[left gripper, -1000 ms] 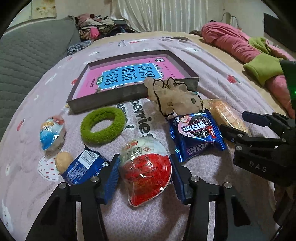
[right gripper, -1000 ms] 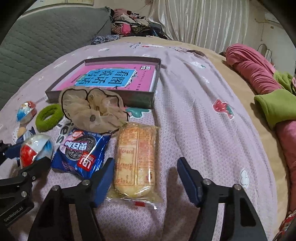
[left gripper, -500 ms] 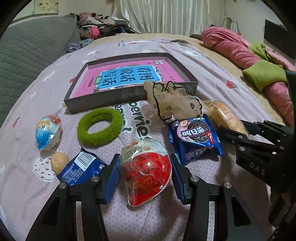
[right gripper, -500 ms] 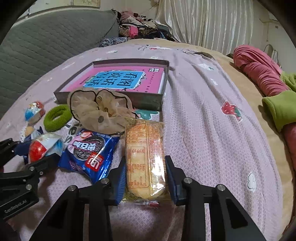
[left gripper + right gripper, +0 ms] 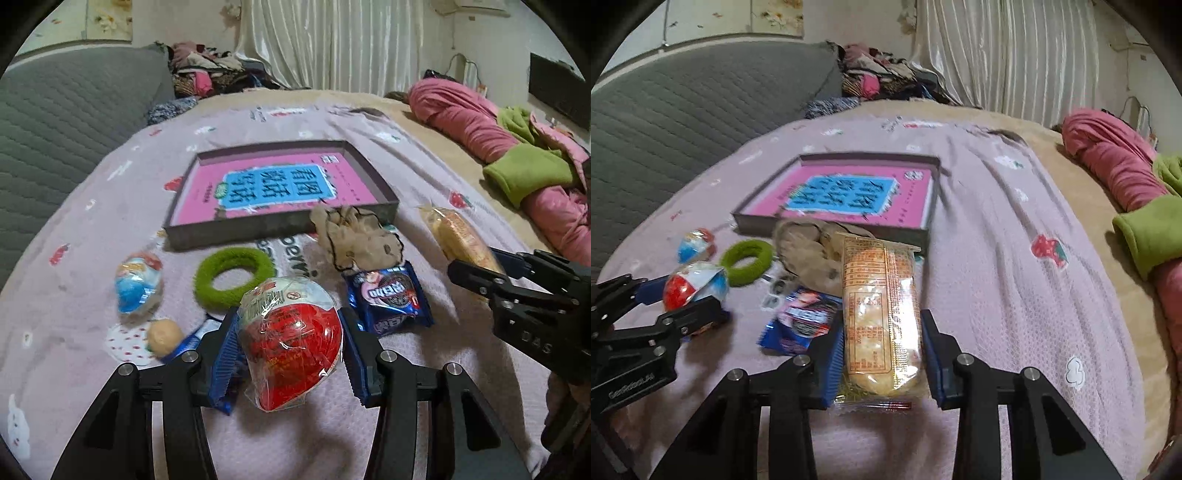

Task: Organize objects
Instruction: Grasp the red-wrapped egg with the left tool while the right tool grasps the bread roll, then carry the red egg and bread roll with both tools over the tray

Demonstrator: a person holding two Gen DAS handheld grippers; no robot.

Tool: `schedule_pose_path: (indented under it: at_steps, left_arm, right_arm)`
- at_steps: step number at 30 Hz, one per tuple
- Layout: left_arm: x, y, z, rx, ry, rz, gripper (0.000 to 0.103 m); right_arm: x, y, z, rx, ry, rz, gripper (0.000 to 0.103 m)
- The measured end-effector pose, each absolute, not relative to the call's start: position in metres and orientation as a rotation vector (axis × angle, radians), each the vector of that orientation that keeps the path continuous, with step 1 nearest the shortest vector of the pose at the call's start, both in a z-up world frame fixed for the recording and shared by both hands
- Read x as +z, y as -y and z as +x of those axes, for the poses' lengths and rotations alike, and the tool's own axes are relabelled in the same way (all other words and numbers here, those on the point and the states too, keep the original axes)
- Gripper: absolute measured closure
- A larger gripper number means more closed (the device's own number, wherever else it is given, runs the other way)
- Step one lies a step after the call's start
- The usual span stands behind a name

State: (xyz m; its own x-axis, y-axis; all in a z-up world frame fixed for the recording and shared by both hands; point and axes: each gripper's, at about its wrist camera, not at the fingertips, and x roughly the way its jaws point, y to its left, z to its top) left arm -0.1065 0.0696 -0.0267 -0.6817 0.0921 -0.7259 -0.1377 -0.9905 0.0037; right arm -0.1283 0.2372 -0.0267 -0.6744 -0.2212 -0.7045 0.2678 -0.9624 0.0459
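Note:
My left gripper (image 5: 290, 345) is shut on a red and white egg-shaped toy pack (image 5: 290, 339) and holds it off the bedsheet; it also shows in the right wrist view (image 5: 692, 284). My right gripper (image 5: 882, 347) is shut on a long clear pack of rice crackers (image 5: 881, 314) and holds it raised. A grey box lid (image 5: 280, 225) with a pink book (image 5: 273, 188) inside lies farther back. On the sheet lie a green hair ring (image 5: 234, 275), a beige scrunchie (image 5: 356, 238), a blue cookie pack (image 5: 389, 297) and a second egg toy (image 5: 136, 284).
A small tan ball (image 5: 164, 336) and a blue packet (image 5: 195, 339) lie left of my left gripper. A grey headboard (image 5: 66, 122) stands at left. Pink and green bedding (image 5: 517, 158) lies along the right. Clothes (image 5: 210, 74) are piled at the back.
My right gripper has shut on the cracker pack and lifted it. My left gripper has raised the egg toy off the sheet. Both views have risen.

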Motion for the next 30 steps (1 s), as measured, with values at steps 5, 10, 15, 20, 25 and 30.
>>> schedule_pose_path:
  at_steps: [5, 10, 15, 20, 25, 30]
  left_arm:
    - [-0.014, -0.055, -0.097, 2.801, -0.073, -1.175, 0.050]
    - [0.000, -0.045, -0.084, 2.829, -0.075, -1.147, 0.050]
    - [0.017, -0.038, -0.075, 2.835, -0.047, -1.118, 0.050]
    - [0.038, -0.036, -0.066, 2.846, -0.052, -1.067, 0.050]
    - [0.059, -0.033, -0.058, 2.853, -0.060, -1.012, 0.050]
    - [0.076, -0.032, -0.048, 2.857, -0.066, -0.957, 0.050]
  right_arm:
    - [-0.006, -0.224, -0.112, -2.651, -0.121, 1.012, 0.065]
    - [0.013, -0.218, -0.097, -2.645, -0.111, 0.948, 0.065]
    - [0.029, -0.217, -0.080, -2.643, -0.057, 0.904, 0.065]
    - [0.046, -0.213, -0.061, -2.661, -0.052, 0.866, 0.065]
    - [0.063, -0.212, -0.046, -2.682, -0.030, 0.826, 0.065]
    - [0.081, -0.212, -0.036, -2.706, -0.030, 0.794, 0.065]
